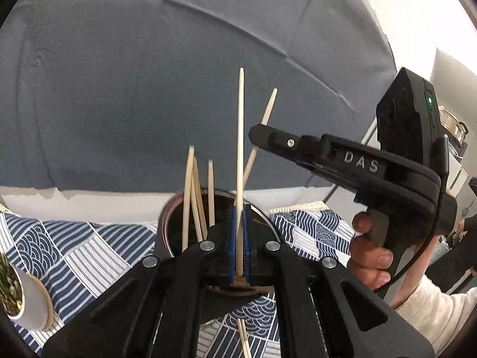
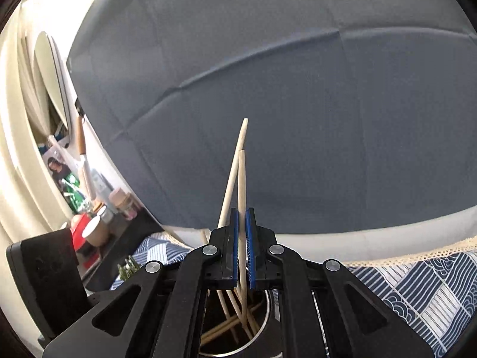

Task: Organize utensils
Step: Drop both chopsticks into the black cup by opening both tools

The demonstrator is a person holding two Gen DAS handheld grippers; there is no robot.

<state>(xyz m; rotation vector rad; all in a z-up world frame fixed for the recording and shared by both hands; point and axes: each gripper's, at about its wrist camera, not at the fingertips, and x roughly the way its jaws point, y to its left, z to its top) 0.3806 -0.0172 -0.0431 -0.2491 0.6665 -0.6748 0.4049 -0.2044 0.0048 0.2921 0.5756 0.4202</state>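
1. Above the dark round holder [image 1: 190, 223] on the patterned cloth [image 1: 89, 247] covering the counter, both tongs carry wooden chopsticks, tips pointing up.
2. The left tongs [image 1: 240, 238] are clenched on one chopstick [image 1: 240, 149], pinched upright between the blue pads [image 1: 232, 238], directly over the holder's mouth.
3. The right tongs [image 2: 242, 247] are clenched on a second chopstick [image 2: 242, 208]; another stick [image 2: 232, 179] leans just beside it, and whether that one is gripped too I cannot tell.
4. Several chopsticks [image 1: 193, 197] already stand in the holder, leaning on its rim; in the right wrist view more lie crossed inside it [image 2: 232, 319].
5. Two loose chopsticks [image 1: 243, 340] lie on the cloth in front of the holder, not yet collected.
6. Step in hand, as I judge it: dropping the held sticks into the holder, so the task looks well along.
7. Next move calls for lowering each stick's bottom end inside the rim before letting go, clear of the crossed sticks, and keeping the two tongs from colliding, since they crowd the same opening.
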